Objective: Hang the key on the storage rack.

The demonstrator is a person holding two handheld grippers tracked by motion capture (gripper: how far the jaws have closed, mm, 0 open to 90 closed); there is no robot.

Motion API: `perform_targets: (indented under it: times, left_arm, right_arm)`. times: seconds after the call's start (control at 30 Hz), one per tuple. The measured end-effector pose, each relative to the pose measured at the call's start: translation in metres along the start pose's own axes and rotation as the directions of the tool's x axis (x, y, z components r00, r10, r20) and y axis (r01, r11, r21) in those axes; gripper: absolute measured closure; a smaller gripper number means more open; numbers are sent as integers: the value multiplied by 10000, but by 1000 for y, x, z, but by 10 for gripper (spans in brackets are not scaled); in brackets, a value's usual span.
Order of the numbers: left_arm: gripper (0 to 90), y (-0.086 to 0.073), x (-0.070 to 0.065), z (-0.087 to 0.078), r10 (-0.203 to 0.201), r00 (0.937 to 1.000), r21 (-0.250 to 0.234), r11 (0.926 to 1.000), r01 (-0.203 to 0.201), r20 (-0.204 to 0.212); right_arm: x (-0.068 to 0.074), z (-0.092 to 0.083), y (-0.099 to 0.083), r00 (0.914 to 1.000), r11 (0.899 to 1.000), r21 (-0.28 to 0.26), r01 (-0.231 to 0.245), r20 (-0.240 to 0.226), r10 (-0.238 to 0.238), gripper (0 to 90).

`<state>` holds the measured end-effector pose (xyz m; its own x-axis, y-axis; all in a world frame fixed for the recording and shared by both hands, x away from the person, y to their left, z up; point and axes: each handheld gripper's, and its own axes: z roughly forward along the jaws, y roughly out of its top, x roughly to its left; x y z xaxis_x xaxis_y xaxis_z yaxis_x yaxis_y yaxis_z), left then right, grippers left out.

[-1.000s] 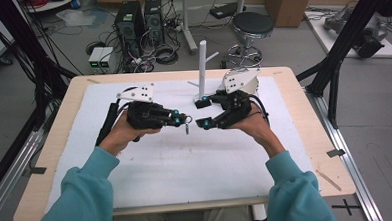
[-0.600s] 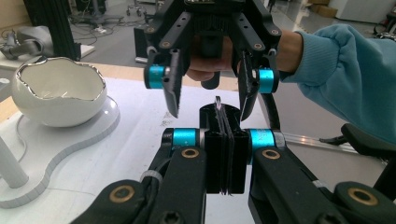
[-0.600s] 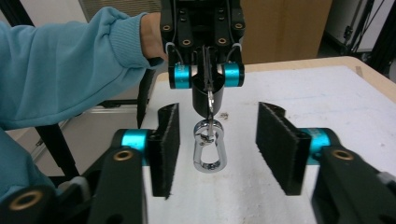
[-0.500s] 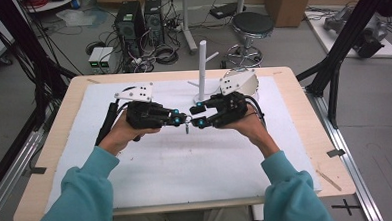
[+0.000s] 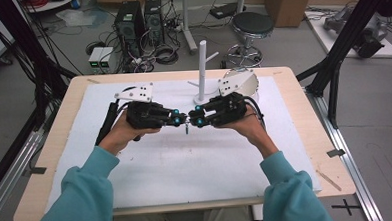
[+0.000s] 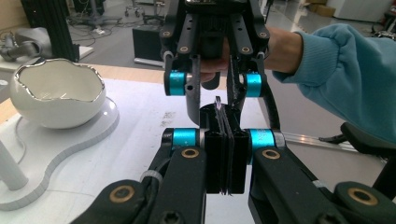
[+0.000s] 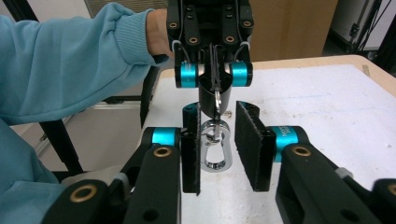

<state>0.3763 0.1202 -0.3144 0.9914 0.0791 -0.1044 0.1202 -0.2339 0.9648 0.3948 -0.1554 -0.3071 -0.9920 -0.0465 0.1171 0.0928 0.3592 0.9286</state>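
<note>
Holding two grippers tip to tip over the middle of the white-covered table [image 5: 151, 167]. Left gripper [image 5: 180, 121] pinching a thin ring, jaws pressed together on it, with one silver carabiner [image 7: 214, 150] hanging beneath. Right gripper [image 5: 196, 116] spreading its jaws wide on either side of that carabiner, not touching it. Standing near the far edge: one white post [image 5: 203, 70] and one white bowl [image 6: 58, 97].

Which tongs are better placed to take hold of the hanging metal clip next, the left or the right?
The right tongs: their jaws stand open on either side of the clip. The left tongs are shut on its top ring, so they likely only need to hold.
</note>
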Motion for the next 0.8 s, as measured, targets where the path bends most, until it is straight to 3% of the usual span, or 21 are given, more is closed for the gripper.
perform_targets:
  times: [0.5, 0.8]
  left_arm:
    - [885, -1, 1, 2, -33, 10000, -14, 10000, 33, 79]
    - [884, -2, 2, 2, -80, 9998, -26, 10000, 81, 161]
  right_arm:
    - [0, 2, 0, 10000, 9999, 166, 0, -30, 0, 871]
    - [-1, 2, 1, 10000, 9996, 295, -42, 8, 42, 885]
